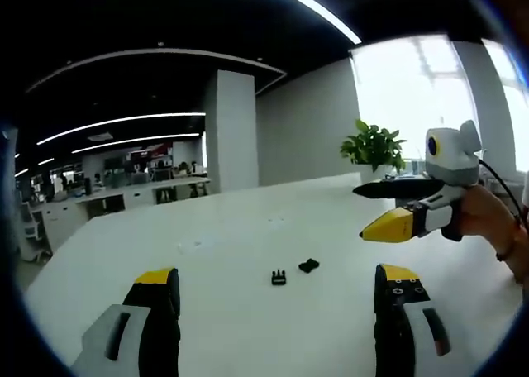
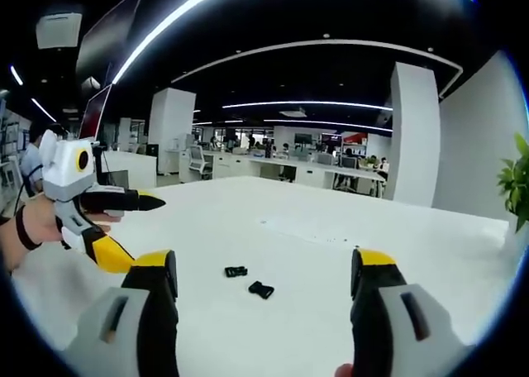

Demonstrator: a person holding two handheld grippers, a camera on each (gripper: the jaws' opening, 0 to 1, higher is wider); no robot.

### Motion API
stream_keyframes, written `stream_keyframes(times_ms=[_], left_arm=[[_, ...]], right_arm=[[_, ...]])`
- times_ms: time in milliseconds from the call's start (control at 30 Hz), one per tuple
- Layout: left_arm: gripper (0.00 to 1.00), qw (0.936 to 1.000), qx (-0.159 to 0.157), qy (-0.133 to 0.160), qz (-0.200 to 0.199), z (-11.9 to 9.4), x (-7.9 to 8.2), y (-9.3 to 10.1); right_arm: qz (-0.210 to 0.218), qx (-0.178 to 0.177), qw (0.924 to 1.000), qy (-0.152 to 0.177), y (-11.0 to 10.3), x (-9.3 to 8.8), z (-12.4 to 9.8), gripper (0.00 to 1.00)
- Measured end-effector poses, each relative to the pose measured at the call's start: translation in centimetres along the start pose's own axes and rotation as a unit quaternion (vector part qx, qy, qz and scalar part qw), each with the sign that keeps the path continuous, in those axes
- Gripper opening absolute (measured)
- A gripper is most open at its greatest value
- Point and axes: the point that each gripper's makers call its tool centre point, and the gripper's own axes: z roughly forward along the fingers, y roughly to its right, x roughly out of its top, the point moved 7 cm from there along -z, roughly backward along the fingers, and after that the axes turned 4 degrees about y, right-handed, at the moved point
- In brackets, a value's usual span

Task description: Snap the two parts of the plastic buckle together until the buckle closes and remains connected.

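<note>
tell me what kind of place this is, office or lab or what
Most likely an open-plan office: a large white table, rows of desks with monitors behind, a potted plant, and long strip ceiling lights.

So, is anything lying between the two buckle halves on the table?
No. In both views, bare white table separates the pronged half from the socket half.

in the left gripper view the left gripper (image 1: 277, 288) rises from the bottom edge with its two yellow-tipped jaws wide apart. between them, a little higher in the frame, two black buckle parts lie on the white table (image 1: 240, 228): the pronged part (image 1: 278, 277) at the left, the socket part (image 1: 308, 265) just beside it, not joined. at the right side a hand (image 1: 488, 216) holds the right gripper (image 1: 382, 210) above the table, in front of a green plant (image 1: 374, 145).
</note>
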Motion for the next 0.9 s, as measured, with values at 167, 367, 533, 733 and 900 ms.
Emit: stream_keyframes(times_ms=[167,367,533,733,900], left_arm=[[1.0,1.0,-0.003,0.002,-0.007,0.5,0.1,-0.2],[1.0,0.9998,-0.004,-0.002,-0.018,1.1,-0.3,-0.5],[1.0,0.9999,0.003,-0.008,-0.009,1.6,-0.4,-0.7],[1.0,0.9999,0.005,-0.008,-0.008,1.8,-0.3,-0.6],[1.0,0.9999,0.006,-0.01,-0.005,2.4,-0.3,-0.7]], right_arm=[[-0.002,0.0,1.0,0.004,0.5,0.4,0.9,0.87],[0.0,0.002,1.0,0.006,1.0,0.7,2.2,0.87],[0.01,-0.009,0.9997,0.02,1.4,1.1,2.8,0.84],[0.011,-0.007,0.9998,0.015,1.8,1.0,3.5,0.85],[0.008,-0.009,0.9999,0.011,2.1,1.1,3.6,0.85]])
